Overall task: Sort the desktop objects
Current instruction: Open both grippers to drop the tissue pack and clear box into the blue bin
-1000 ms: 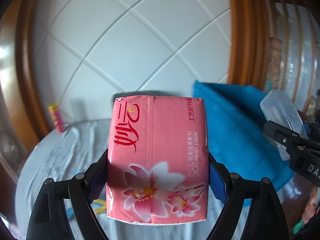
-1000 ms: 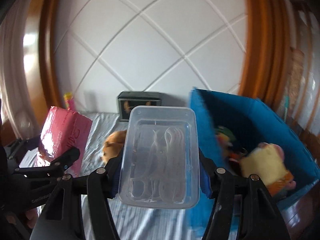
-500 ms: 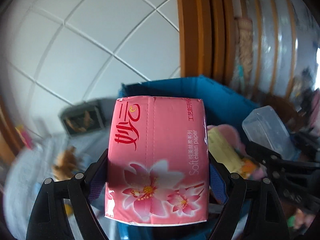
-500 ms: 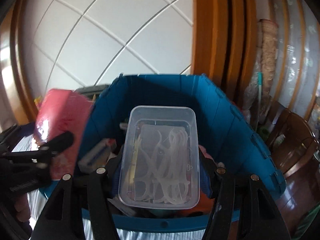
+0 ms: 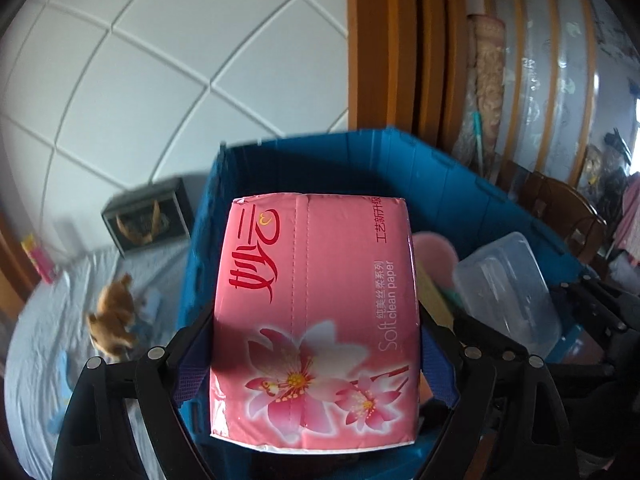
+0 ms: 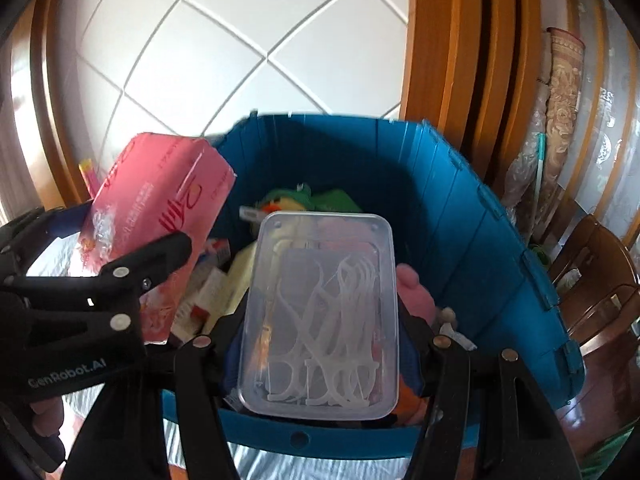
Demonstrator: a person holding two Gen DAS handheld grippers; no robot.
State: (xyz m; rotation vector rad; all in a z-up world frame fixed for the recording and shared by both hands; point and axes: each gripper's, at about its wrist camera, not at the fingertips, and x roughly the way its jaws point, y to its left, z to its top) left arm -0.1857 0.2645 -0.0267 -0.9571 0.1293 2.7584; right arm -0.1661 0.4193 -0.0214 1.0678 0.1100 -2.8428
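Observation:
My left gripper (image 5: pixel 316 360) is shut on a pink tissue pack (image 5: pixel 316 312) printed with flowers, held over the left part of a blue storage bin (image 5: pixel 460 200). The same tissue pack (image 6: pixel 160 216) shows at the left of the right wrist view. My right gripper (image 6: pixel 320 344) is shut on a clear plastic box of white floss picks (image 6: pixel 324 316), hanging above the blue bin (image 6: pixel 480 248). That clear box (image 5: pixel 508 292) appears at the right of the left wrist view. The bin holds several items: a pink plush, yellow and green things, small boxes.
Left of the bin, a small brown plush (image 5: pixel 114 316) lies on a pale blue cloth (image 5: pixel 36 344). A dark framed box (image 5: pixel 148 216) stands by the tiled white wall. Wooden door frames and a wooden chair (image 6: pixel 600 280) stand to the right.
Both grippers have swung right from above the cloth-covered table to above the blue bin, each keeping its item. The bin's inside has come into view.

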